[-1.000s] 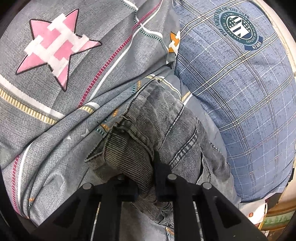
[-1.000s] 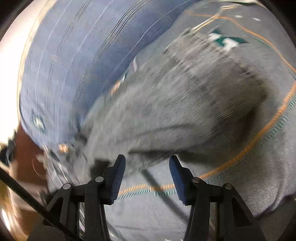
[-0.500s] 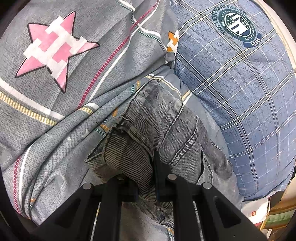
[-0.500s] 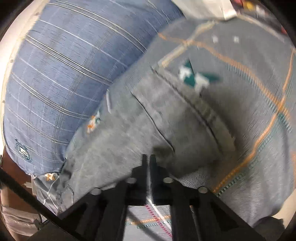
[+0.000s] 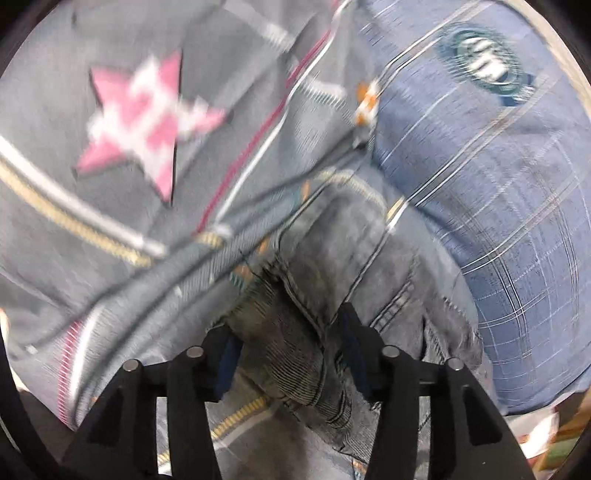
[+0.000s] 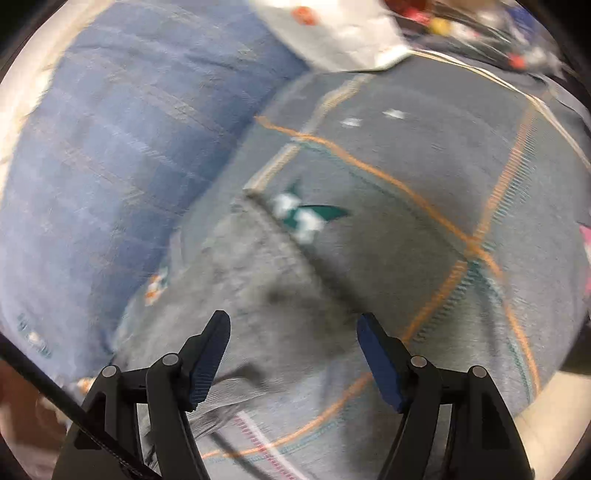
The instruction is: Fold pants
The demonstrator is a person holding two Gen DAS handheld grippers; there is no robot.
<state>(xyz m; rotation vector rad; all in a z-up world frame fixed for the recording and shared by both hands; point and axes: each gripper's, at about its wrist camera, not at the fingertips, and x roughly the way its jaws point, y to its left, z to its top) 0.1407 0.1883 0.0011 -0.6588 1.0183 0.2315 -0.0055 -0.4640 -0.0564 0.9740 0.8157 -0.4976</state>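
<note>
The grey denim pants (image 5: 332, 266) lie folded in a bundle on the grey patterned bedspread (image 5: 110, 229), against a blue plaid pillow (image 5: 491, 192). My left gripper (image 5: 290, 350) is open, its fingers standing on either side of the bundle's near end. In the right wrist view the pants (image 6: 258, 273) lie flat just ahead of my right gripper (image 6: 293, 350), which is open and empty above their near edge. Both views are blurred by motion.
The bedspread (image 6: 461, 177) has orange lines and a teal and white mark. The pillow (image 6: 129, 147) fills the left of the right wrist view. White cloth and small clutter (image 6: 369, 33) lie beyond the bed's far edge.
Both grippers were shut on the pants half a second ago and have opened, letting the cloth go. The left view has shifted slightly and both views are now blurred.
</note>
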